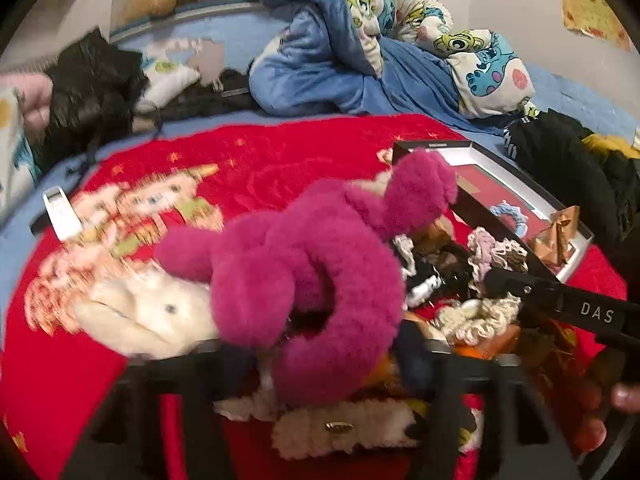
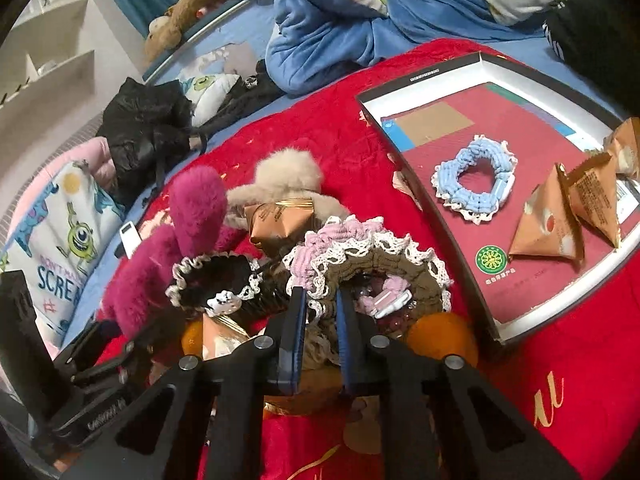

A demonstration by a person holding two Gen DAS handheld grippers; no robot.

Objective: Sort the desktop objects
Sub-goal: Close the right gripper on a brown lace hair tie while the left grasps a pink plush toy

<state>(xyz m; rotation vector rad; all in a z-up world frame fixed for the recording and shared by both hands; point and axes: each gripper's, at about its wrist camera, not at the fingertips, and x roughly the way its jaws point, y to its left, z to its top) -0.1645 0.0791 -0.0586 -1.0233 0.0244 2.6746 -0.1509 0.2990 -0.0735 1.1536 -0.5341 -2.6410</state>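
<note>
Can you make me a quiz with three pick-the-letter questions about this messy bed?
1. Where is the blue scrunchie?
A. on the floor
B. in the box
C. hanging on a wall

2. What colour is the blanket under the box?
A. green
B. yellow
C. red

3. What are the right tongs doing?
A. pinching the lacy brown and pink scrunchie
B. standing wide open
C. pinching a spoon

Answers:
1. B, the scrunchie lies flat on the box's dark red bottom, inside its white rim.
2. C, red plush shows all around the box.
3. A, both blue pads press the scrunchie's lacy edge from either side.
</note>
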